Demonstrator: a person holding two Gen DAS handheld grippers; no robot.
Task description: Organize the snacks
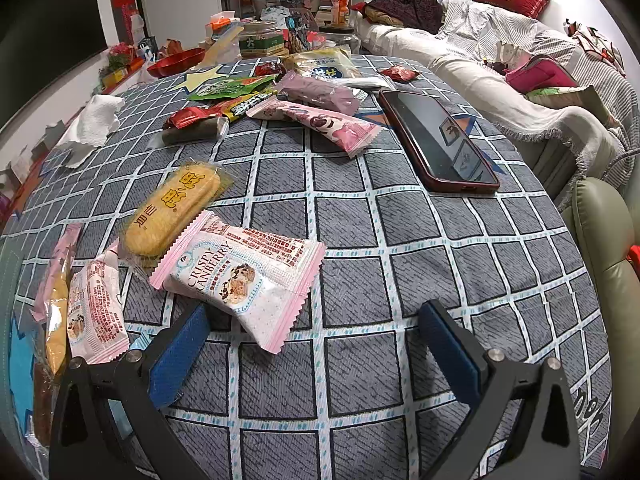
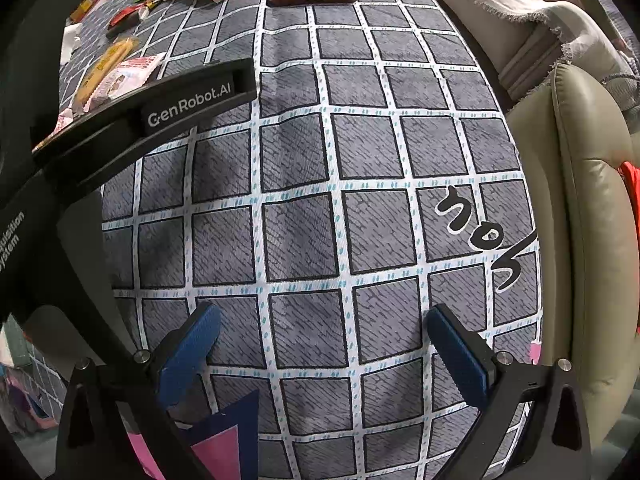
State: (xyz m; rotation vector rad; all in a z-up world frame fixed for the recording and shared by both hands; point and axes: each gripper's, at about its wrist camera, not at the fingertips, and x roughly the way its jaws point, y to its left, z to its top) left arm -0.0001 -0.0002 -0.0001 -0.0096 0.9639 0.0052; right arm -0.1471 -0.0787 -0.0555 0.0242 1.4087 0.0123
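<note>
My left gripper point(image 1: 316, 320) stands open just above the checked tablecloth point(image 1: 360, 208). A pink Crispy Cranberry packet point(image 1: 240, 276) lies right before its left finger, its lower corner reaching into the open gap, with nothing clamped. A yellow rice cracker packet point(image 1: 172, 208) lies behind it, and a second pink cranberry packet point(image 1: 96, 312) lies at the left with another pink-wrapped snack point(image 1: 54, 292). A loose pile of snacks point(image 1: 280, 100) sits farther back. My right gripper point(image 2: 322, 324) is open over bare cloth with nothing between its fingers. The left gripper's black body point(image 2: 160, 108) crosses the right wrist view.
A phone in a red case point(image 1: 436, 136) lies on the right of the table. White tissue point(image 1: 94, 124) sits far left. Jars, a red bowl point(image 1: 180, 60) and a drink bottle point(image 1: 340, 4) crowd the far edge. A sofa point(image 1: 520, 80) and a green chair point(image 1: 604, 248) border the right.
</note>
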